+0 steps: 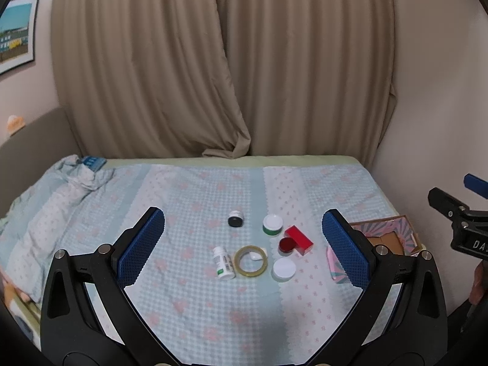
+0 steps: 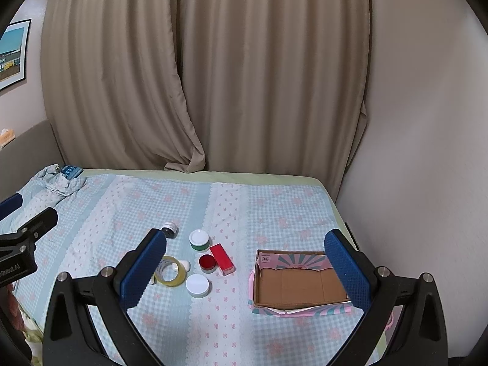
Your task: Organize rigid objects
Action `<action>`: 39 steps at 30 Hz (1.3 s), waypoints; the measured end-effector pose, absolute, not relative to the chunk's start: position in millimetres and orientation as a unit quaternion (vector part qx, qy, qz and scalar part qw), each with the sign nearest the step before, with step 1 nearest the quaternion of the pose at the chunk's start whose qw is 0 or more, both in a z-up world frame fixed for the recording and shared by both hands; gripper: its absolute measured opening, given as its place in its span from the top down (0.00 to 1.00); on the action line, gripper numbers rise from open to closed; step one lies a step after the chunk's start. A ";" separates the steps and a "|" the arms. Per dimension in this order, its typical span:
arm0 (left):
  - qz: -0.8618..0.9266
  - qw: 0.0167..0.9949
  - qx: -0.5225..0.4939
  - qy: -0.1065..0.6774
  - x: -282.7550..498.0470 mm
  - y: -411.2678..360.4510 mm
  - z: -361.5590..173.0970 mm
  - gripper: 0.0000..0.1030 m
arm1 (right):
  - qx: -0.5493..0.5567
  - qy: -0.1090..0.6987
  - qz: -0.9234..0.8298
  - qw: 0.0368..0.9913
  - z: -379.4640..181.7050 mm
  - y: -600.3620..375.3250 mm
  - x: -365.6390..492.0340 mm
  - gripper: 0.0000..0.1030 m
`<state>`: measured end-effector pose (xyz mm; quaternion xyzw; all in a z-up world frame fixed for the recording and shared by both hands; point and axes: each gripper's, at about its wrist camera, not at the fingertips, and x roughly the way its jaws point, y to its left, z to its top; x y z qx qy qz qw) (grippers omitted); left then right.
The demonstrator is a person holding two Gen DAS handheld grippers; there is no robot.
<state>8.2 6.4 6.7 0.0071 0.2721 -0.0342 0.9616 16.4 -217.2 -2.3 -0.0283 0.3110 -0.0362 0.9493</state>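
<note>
Small objects lie on a blue checked bedspread [image 1: 213, 305]: a white pill bottle [image 1: 223, 263] on its side, a tape ring [image 1: 251, 261], a white-lidded jar [image 1: 284, 268], a red round jar [image 1: 286, 245], a red box [image 1: 299, 239], a green jar with white lid [image 1: 272, 224] and a black-capped jar [image 1: 235, 219]. An open cardboard box [image 2: 297, 283] sits to their right. My left gripper [image 1: 244, 244] is open and empty above the cluster. My right gripper [image 2: 244, 270] is open and empty, between the cluster and the box.
Beige curtains [image 1: 225, 61] hang behind the bed. The blanket is bunched [image 1: 70, 180] at the far left with a blue item [image 1: 91, 162] on it. A wall [image 2: 427, 152] borders the bed on the right. A framed picture [image 1: 16, 33] hangs left.
</note>
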 end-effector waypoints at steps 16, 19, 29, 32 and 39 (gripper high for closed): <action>-0.019 0.960 -0.004 0.279 11.7 12.2 3.2 0.01 | -0.029 0.302 -0.029 0.953 -7.2 -216.1 18.1 0.00; -0.019 0.960 -0.006 0.279 14.9 12.2 3.8 0.01 | -0.029 0.301 -0.027 0.953 -8.7 -216.6 16.8 0.00; -0.018 0.960 -0.011 0.280 15.5 11.7 3.0 0.01 | -0.029 0.299 -0.028 0.954 -11.8 -215.4 15.6 0.00; -0.017 0.960 -0.011 0.280 16.1 11.6 2.7 0.00 | -0.029 0.296 -0.028 0.954 -12.0 -215.5 15.1 0.00; -0.014 0.959 -0.010 0.283 14.8 11.1 1.6 0.00 | -0.025 0.295 -0.026 0.955 -13.5 -216.1 12.8 0.00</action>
